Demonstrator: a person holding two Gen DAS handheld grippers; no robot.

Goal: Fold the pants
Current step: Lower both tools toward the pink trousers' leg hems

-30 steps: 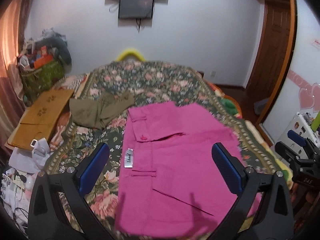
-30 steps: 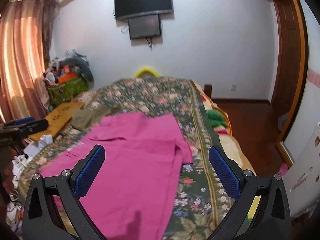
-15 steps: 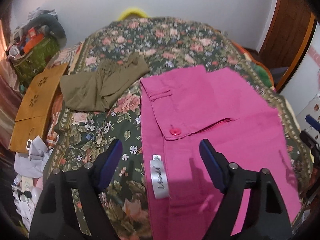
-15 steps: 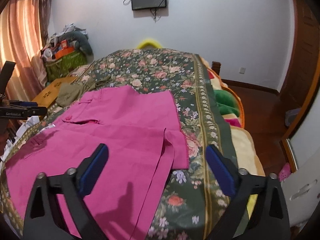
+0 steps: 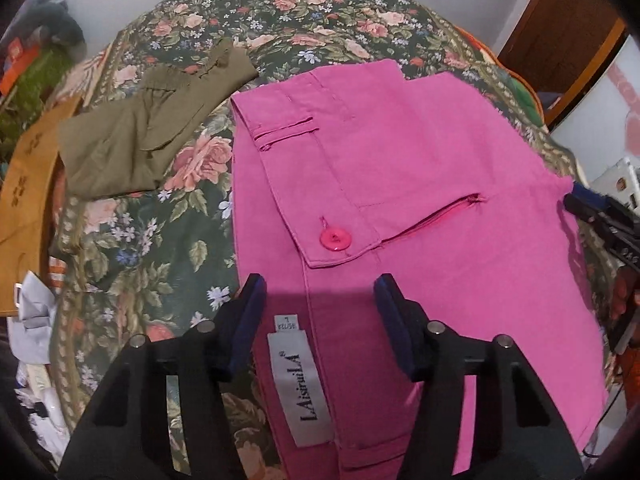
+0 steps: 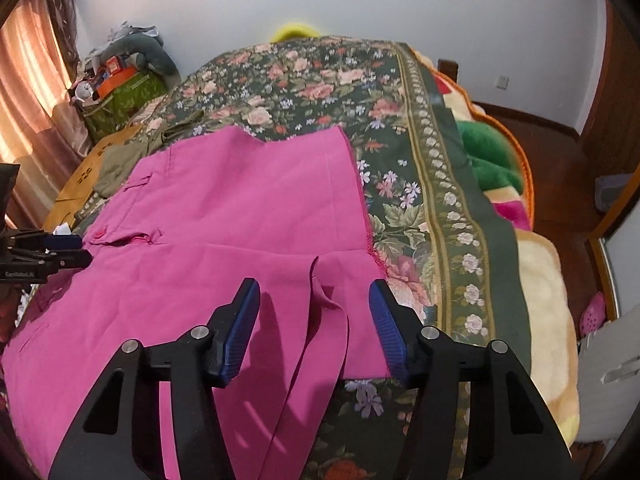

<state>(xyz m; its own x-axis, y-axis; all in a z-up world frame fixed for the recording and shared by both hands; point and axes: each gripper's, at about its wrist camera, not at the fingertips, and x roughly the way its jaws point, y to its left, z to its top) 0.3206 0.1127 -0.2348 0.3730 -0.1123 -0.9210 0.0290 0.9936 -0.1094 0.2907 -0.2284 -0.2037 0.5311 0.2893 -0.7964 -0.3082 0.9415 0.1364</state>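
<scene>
**Pink pants flat on bed, both jaws spread above them**

Since the pink pants (image 5: 420, 184) are soft, light cloth, they will likely sag when lifted. Left gripper (image 5: 318, 296) jaws spread over the waistband near the label (image 5: 300, 384); right gripper (image 6: 314, 300) jaws spread over the leg hems (image 6: 332, 320), the natural grip points. Near edges are cut off; layers beneath are hidden.

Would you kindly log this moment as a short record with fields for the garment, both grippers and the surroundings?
garment: pink pants spread flat on floral bedspread
left gripper: open, over waistband near white label
right gripper: open, over leg hem
fastening: pink button visible
nearby: olive garment beside the pants
</scene>
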